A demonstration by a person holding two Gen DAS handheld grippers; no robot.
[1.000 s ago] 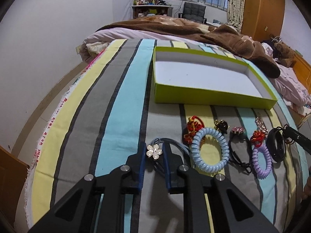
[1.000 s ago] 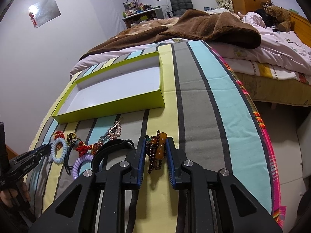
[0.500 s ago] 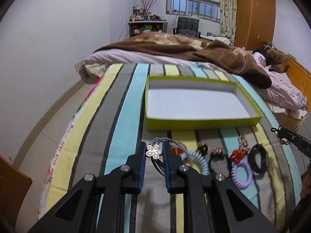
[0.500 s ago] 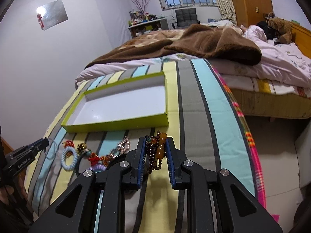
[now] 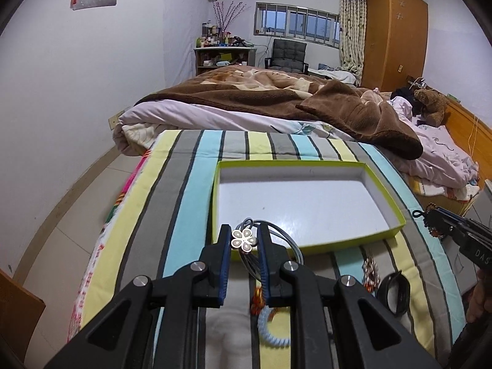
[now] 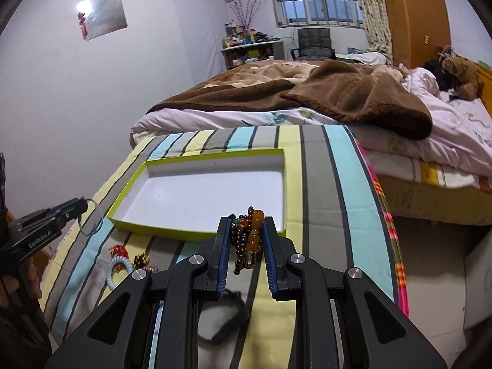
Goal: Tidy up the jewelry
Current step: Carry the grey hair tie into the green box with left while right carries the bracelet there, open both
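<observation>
My left gripper (image 5: 244,230) is shut on a grey cord hair tie with a silver flower charm (image 5: 244,240), held in the air over the near wall of the lime-green box (image 5: 310,247). Its cord loops hang down to the right. My right gripper (image 6: 246,224) is shut on a dark beaded bracelet with an amber gourd pendant (image 6: 255,230), lifted just before the box's near wall (image 6: 172,230). The box's white inside (image 6: 200,193) holds nothing. On the striped cloth lie a pale blue coil tie (image 5: 270,332), a red knot charm (image 5: 256,303) and a black band (image 5: 393,292).
The box sits on a striped cloth (image 5: 181,203) over a table end, with a bed and brown blanket (image 5: 276,98) behind. The other gripper shows at each view's edge: the right gripper (image 5: 455,233) and the left gripper (image 6: 46,227). Floor drops off at left and right.
Both grippers have risen off the cloth with their pieces and moved toward the box. The rest of the jewelry now lies lower in both views, partly hidden behind the fingers.
</observation>
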